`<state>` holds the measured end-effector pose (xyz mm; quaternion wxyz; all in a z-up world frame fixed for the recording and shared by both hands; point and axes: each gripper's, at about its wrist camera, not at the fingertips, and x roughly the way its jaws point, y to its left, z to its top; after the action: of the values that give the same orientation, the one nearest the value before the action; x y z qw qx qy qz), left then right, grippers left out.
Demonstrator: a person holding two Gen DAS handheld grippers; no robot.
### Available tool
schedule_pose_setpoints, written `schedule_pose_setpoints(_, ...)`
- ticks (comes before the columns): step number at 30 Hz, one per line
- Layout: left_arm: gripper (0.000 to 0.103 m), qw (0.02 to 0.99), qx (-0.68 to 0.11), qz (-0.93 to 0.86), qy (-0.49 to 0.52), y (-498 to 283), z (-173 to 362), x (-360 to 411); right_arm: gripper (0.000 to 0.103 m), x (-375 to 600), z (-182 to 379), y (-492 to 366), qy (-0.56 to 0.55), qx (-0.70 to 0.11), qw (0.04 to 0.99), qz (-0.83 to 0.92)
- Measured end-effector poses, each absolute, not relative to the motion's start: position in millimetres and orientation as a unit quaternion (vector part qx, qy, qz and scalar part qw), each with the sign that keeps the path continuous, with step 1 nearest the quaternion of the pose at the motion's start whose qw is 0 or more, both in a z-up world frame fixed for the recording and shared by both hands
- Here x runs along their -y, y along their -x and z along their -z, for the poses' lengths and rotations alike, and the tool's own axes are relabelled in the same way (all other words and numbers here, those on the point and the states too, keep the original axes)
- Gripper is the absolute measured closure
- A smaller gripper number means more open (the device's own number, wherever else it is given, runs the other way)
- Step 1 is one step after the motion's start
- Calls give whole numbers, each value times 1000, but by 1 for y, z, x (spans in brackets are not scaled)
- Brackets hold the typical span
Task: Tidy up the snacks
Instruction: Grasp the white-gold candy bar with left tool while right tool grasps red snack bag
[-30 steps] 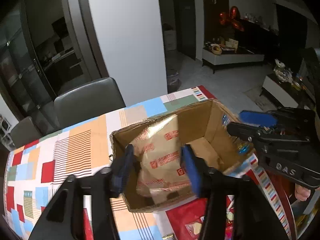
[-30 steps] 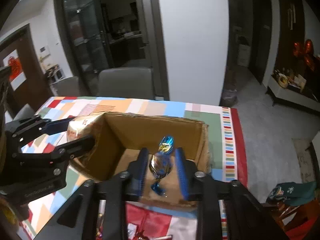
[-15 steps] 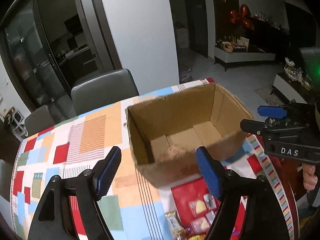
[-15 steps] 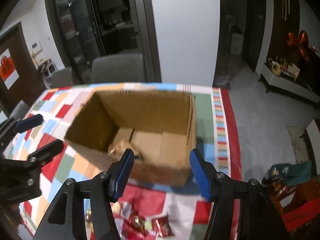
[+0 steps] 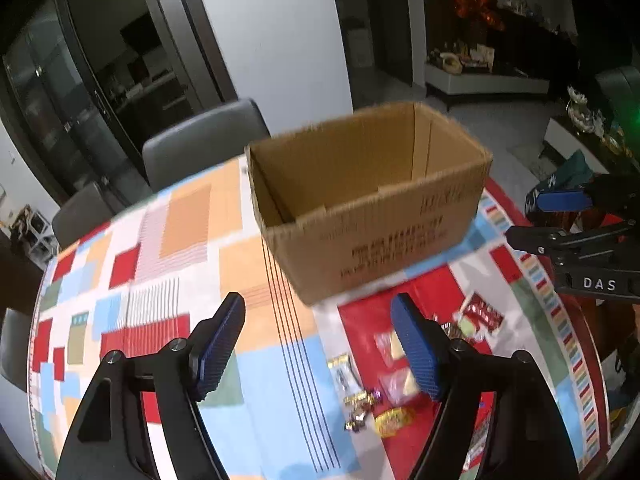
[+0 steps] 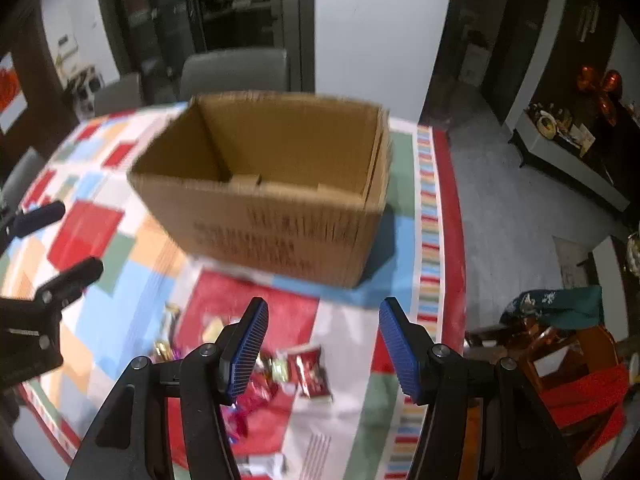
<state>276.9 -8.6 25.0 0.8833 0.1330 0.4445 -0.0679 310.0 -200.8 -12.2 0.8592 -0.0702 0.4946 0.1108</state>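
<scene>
An open cardboard box (image 5: 372, 240) (image 6: 280, 232) stands on the patchwork tablecloth (image 5: 160, 280); its contents are hidden behind the near wall. Loose wrapped snacks lie in front of it: a yellow pack (image 5: 394, 416), small candies (image 5: 360, 400) and a red packet (image 6: 314, 368). My left gripper (image 5: 318, 312) (image 6: 76, 238) hovers above the cloth short of the box, its jaws closing slightly with nothing between them. Over the scattered snacks, my right gripper (image 6: 323, 312) (image 5: 528, 218) stands open and empty.
Grey chairs (image 5: 200, 144) (image 6: 236, 72) stand behind the table. A wooden chair with red cloth (image 6: 560, 360) sits off the table's right edge. The striped table border (image 6: 430, 240) runs right of the box, with floor beyond.
Both grippers let go of their snacks inside the box, the left a gold biscuit pack, the right a blue foil candy. They opened and drew back toward me, over the loose snacks.
</scene>
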Motion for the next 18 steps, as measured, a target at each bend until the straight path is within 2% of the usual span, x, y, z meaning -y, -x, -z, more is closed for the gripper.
schedule_pose_setpoints(13, 43, 833, -538, 74, -107, -279, 42, 4, 45, 199, 78, -304, 67, -582, 802, -114)
schedule_pose_setpoints(16, 48, 824, -553, 71, -100, -282, 56, 2, 51, 199, 89, -306, 70, -592, 795, -110)
schedule_pose_setpoints(18, 48, 818, -563, 71, -97, -284, 64, 0, 51, 198, 96, -308, 69, -600, 789, -109)
